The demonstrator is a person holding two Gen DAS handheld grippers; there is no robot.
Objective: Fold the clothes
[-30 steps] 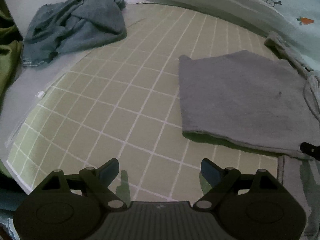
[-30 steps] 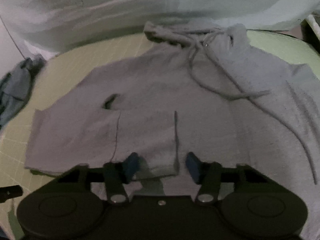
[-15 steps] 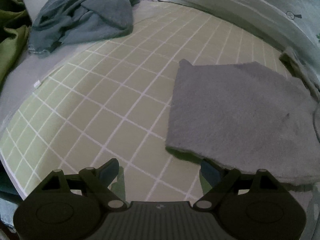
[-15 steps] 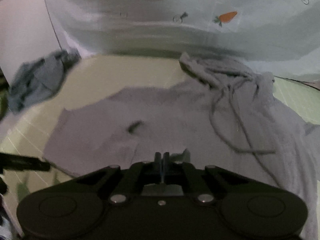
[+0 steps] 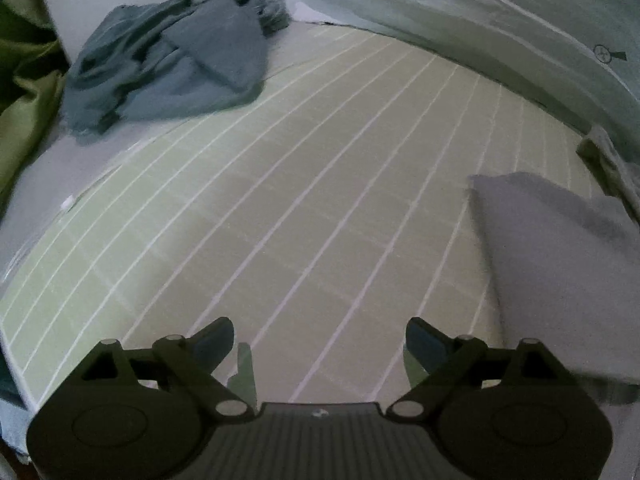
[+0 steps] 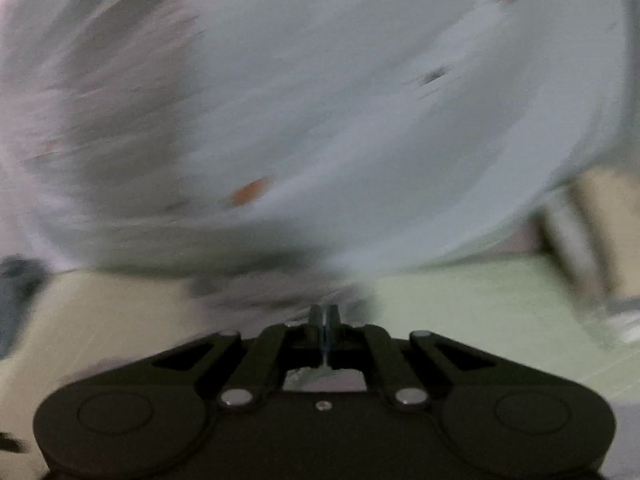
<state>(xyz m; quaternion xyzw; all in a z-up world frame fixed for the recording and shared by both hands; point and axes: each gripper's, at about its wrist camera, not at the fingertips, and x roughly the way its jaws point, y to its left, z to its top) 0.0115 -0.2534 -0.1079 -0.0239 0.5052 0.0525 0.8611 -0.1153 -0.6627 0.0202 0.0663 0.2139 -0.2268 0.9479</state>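
Note:
The grey hoodie (image 5: 560,280) lies on the green grid mat (image 5: 300,200) at the right of the left wrist view, its near edge raised off the mat. My left gripper (image 5: 320,340) hangs open over bare mat to the left of the hoodie, with nothing between its fingers. The right wrist view is heavily blurred. In it my right gripper (image 6: 325,316) is shut, and a grey smear of hoodie cloth (image 6: 272,296) runs up to its fingertips, so it seems shut on the hoodie's hem.
A crumpled blue-grey garment (image 5: 172,64) sits at the mat's far left corner. A pale quilt with carrot prints (image 5: 480,20) runs along the back and fills most of the right wrist view (image 6: 320,80). Green cloth (image 5: 24,80) hangs at the left edge.
My right gripper shut on the hoodie's hem and rose, its view swinging up to the quilt. The left gripper moved left, still open. The hoodie's edge lifted and slid right in its view.

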